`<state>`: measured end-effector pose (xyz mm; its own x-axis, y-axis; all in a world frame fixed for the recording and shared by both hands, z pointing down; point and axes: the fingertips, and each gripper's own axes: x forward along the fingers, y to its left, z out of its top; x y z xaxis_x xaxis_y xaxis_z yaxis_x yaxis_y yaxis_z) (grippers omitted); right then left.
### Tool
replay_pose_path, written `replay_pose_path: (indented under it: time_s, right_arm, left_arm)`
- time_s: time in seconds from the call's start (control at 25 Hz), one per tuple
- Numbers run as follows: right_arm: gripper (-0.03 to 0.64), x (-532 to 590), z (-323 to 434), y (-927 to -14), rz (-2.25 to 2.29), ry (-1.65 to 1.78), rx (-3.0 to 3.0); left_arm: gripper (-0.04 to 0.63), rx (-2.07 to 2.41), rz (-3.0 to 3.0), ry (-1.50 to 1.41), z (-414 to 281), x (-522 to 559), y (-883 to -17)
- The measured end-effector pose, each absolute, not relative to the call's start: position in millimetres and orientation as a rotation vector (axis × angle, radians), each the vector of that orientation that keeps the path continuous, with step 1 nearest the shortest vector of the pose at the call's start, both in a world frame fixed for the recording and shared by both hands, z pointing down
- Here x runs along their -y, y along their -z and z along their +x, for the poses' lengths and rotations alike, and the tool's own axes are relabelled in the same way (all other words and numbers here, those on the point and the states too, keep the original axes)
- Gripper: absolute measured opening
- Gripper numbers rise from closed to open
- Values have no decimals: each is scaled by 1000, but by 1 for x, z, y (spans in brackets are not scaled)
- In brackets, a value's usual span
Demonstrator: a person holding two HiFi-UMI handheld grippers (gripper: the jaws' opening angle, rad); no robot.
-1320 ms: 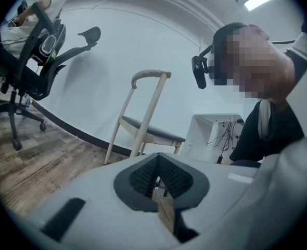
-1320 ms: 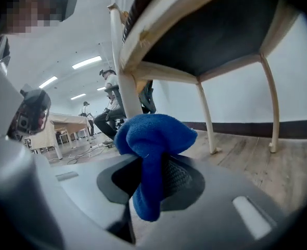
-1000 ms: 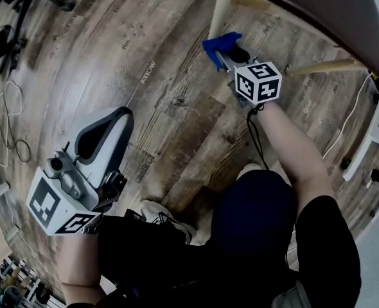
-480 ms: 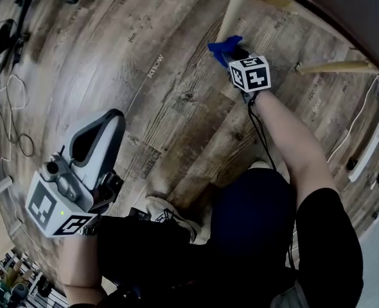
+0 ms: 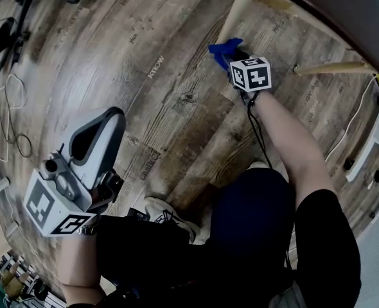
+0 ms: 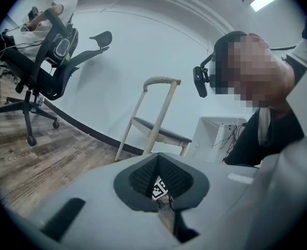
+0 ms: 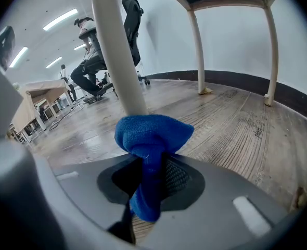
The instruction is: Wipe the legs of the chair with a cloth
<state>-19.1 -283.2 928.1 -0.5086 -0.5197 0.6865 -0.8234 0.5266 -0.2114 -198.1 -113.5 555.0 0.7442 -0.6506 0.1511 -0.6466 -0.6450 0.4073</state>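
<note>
My right gripper (image 5: 231, 56) is shut on a bunched blue cloth (image 7: 151, 139), which presses against the pale wooden chair leg (image 7: 116, 51) low down, near the floor. In the head view the blue cloth (image 5: 223, 49) touches the base of that chair leg (image 5: 241, 8), below the dark seat (image 5: 343, 11). Two more legs (image 7: 197, 51) of the same chair stand further back. My left gripper (image 5: 98, 143) is held low at the left, away from the chair, jaws shut with nothing between them; its own view points up toward the person.
Wood-plank floor (image 5: 151, 76) all around. Cables (image 5: 9, 127) lie at the far left. A white frame (image 5: 369, 140) stands at the right edge. The person's knee (image 5: 254, 204) and shoe (image 5: 164, 213) are below. Another pale chair (image 6: 153, 119) and an office chair (image 6: 44, 56) show in the left gripper view.
The right gripper with the cloth slid up-left along the floor to the leg's base and has stayed there for the last half second. The left gripper barely shifted.
</note>
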Motion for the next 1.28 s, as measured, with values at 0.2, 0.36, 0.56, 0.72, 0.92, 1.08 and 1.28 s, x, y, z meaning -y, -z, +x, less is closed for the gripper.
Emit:
replay_pose_path:
  time_s: [0.2, 0.36, 0.56, 0.72, 0.92, 1.08, 1.28]
  right_arm:
    - [91, 283, -22, -897, 1121, -718, 2276]
    - [91, 283, -22, -859, 1164, -718, 2354]
    - [91, 283, -22, -800, 1201, -687, 2472]
    - [91, 279, -24, -748, 1223, -657, 2572]
    - [91, 273, -24, -670, 1239, -532, 2734]
    - [91, 261, -20, -611, 1254, -443, 2887]
    - [91, 248, -8, -551, 1311, -391, 2997]
  left_arm:
    - [5, 983, 2519, 27, -196, 110, -548]
    - [5, 983, 2533, 34, -194, 107, -545]
    - [5, 971, 2554, 39, -190, 106, -540]
    - [5, 952, 2571, 45, -182, 107, -539]
    - [5, 934, 2583, 41, -174, 107, -538]
    - [5, 939, 2592, 60, -172, 106, -533]
    - [5, 944, 2623, 64, -166, 99, -522]
